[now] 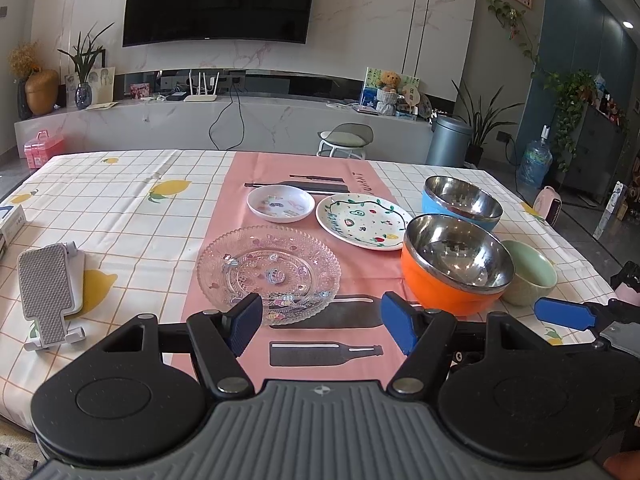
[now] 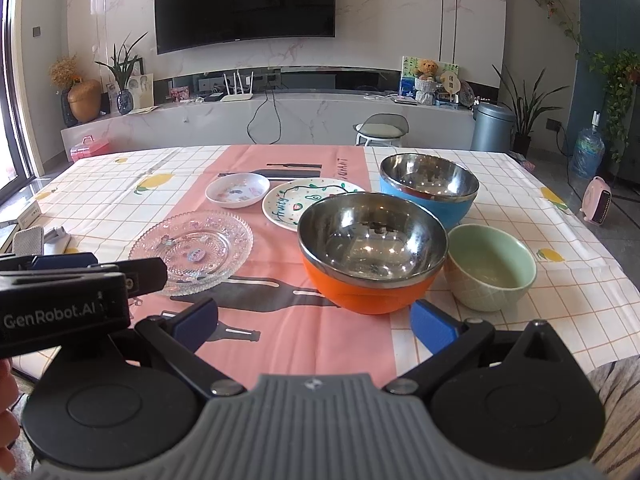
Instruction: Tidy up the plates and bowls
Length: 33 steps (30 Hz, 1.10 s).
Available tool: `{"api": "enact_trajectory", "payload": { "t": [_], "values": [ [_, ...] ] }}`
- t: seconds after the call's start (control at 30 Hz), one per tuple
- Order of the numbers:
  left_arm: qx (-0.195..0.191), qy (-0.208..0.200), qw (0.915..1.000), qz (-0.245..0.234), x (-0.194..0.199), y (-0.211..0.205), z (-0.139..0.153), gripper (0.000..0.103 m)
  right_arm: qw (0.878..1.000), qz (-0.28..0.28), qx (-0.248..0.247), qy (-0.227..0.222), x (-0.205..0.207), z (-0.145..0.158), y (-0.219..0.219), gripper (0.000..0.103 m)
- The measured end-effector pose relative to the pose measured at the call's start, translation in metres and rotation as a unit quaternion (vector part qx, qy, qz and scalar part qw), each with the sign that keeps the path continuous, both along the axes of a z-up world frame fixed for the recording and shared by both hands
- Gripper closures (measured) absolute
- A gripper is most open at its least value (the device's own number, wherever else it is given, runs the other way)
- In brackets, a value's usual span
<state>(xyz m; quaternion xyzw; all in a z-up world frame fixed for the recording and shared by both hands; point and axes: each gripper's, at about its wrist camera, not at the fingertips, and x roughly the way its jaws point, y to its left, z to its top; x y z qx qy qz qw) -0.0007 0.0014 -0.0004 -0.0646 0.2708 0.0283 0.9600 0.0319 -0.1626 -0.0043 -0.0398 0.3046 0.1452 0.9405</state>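
Note:
A clear glass plate [image 1: 269, 270] [image 2: 192, 250], a small white dish [image 1: 281, 203] [image 2: 238, 190] and a painted white plate [image 1: 362, 221] [image 2: 292, 204] lie on the pink runner. An orange steel-lined bowl [image 1: 456, 266] [image 2: 372, 254], a blue steel-lined bowl [image 1: 462, 202] [image 2: 429, 188] and a pale green bowl [image 1: 528, 272] [image 2: 490, 266] stand to their right. My left gripper [image 1: 320, 322] is open and empty, just short of the glass plate. My right gripper [image 2: 314, 320] is open and empty, in front of the orange bowl.
A white and grey phone stand [image 1: 50, 292] stands at the table's left. A box [image 1: 10, 224] lies at the left edge. Beyond the table's far edge are a stool [image 1: 346, 140] and a grey bin [image 1: 448, 142].

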Motion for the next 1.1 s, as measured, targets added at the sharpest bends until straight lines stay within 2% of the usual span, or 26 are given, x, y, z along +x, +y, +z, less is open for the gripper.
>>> {"api": "enact_trajectory", "payload": {
  "t": [0.87, 1.0, 1.1],
  "values": [
    [0.013, 0.007, 0.9999, 0.001, 0.000, 0.002, -0.001, 0.023, 1.000, -0.002, 0.002, 0.003, 0.000, -0.002, -0.001, 0.003],
    [0.044, 0.007, 0.9990, 0.003, -0.001, 0.002, 0.004, 0.023, 1.000, -0.008, 0.004, 0.007, 0.001, 0.001, -0.005, 0.003],
    [0.046, 0.006, 0.9989, 0.001, 0.000, 0.003, 0.012, 0.023, 1.000, -0.014, 0.008, 0.012, 0.003, 0.007, -0.012, 0.003]
  ]
}}
